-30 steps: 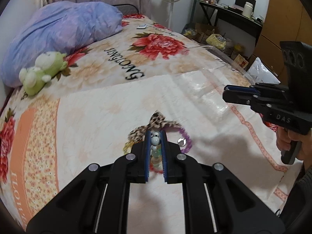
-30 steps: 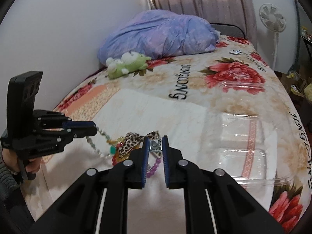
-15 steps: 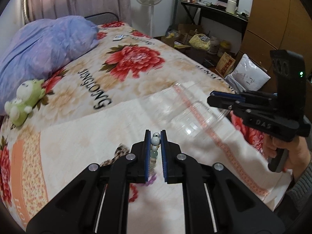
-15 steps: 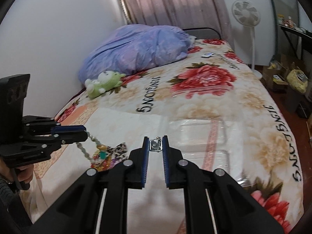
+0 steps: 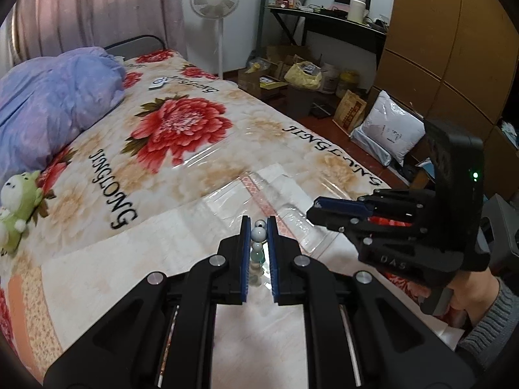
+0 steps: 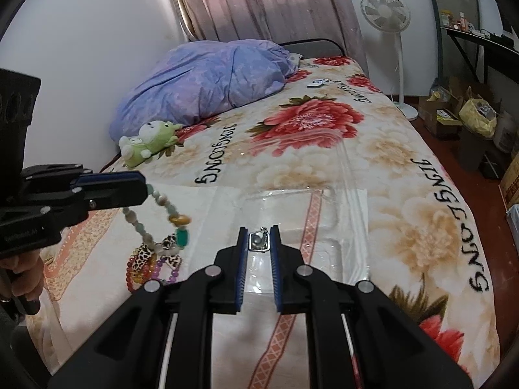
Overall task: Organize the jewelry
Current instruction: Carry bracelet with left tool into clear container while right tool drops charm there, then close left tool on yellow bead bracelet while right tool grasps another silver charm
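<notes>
- The bedspread [image 5: 181, 175] carries the word "JINGLONG" in black capitals. In the left wrist view it is printed beside the red flower, and again near the bed's far edge, where it runs upside down.
- In the right wrist view the same word shows on the bedspread [image 6: 324, 162] several times, each turned or upside down.
- The right gripper [image 5: 319, 209] has "DAS" in pale letters on its black body.
- The left gripper [image 6: 142, 188] has small pale lettering on its body, too blurred to read.
- The white bag [image 5: 389, 136] on the floor bears dark print, too small to read.
</notes>
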Available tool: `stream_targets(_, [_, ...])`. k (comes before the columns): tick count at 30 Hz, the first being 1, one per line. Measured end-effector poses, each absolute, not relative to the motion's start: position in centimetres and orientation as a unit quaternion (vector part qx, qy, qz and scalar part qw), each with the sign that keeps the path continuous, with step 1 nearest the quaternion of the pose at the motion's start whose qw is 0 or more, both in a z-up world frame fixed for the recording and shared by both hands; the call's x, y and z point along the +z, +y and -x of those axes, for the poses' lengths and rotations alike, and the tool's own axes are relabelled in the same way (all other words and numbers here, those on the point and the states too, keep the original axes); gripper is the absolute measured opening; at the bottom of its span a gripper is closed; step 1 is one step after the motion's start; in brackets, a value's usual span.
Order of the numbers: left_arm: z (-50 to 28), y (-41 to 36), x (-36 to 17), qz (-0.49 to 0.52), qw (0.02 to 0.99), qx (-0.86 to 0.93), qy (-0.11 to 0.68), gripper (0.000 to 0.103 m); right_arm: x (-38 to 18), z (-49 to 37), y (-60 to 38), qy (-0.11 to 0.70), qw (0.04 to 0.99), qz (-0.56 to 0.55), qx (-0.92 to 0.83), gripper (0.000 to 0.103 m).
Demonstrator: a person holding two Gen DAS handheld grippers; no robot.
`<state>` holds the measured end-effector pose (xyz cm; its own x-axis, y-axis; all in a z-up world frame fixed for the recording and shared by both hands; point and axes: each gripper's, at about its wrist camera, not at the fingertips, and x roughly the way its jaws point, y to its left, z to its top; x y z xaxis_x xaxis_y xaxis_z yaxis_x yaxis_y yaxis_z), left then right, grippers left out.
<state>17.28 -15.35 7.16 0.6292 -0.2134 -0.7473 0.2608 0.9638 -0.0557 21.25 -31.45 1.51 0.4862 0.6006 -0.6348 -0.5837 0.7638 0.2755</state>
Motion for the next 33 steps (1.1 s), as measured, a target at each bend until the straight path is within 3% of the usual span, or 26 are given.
stream_targets(8, [-19.1, -16.3, 6.0, -0.029, 0.896, -0.139, 0.422, 0.011, 0.7, -22.0, -31.8, 0.386, 0.856, -0.016, 0.344, 0.015])
stream_targets(10, [-19.2, -16.1, 6.1, -0.019, 0.897, -0.141, 0.419, 0.014, 0.6, -22.0, -31.9, 0.388, 0.855, -0.013, 0.344, 0.021])
stream_targets(11, [-19.3, -16.0, 6.1, -0.016, 0.898, -0.139, 0.416, 0.023, 0.7, -21.9, -32.0, 0.388, 0.855, -0.013, 0.345, 0.029])
stream_targets(12, [-19.2, -16.0, 6.2, -0.016, 0.900, -0.136, 0.413, 0.040, 0.7, -21.9, -32.1, 0.386, 0.855, -0.014, 0.347, 0.032])
stream_targets(14, [-19.2, -15.8, 6.4, -0.013, 0.905, -0.132, 0.405, 0.054, 1.0, -21.6, -32.3, 0.382, 0.855, -0.016, 0.351, 0.041])
stream_targets(26, [-16.6, -13.2, 7.0, -0.002, 0.910, -0.112, 0.399, 0.057, 2.4, -19.0, -30.9, 0.364, 0.851, 0.021, 0.378, 0.045])
stream_targets(33, [-14.5, -10.6, 7.4, 0.001, 0.914, -0.087, 0.396, 0.066, 2.7, -17.3, -28.0, 0.358, 0.841, 0.046, 0.403, 0.046])
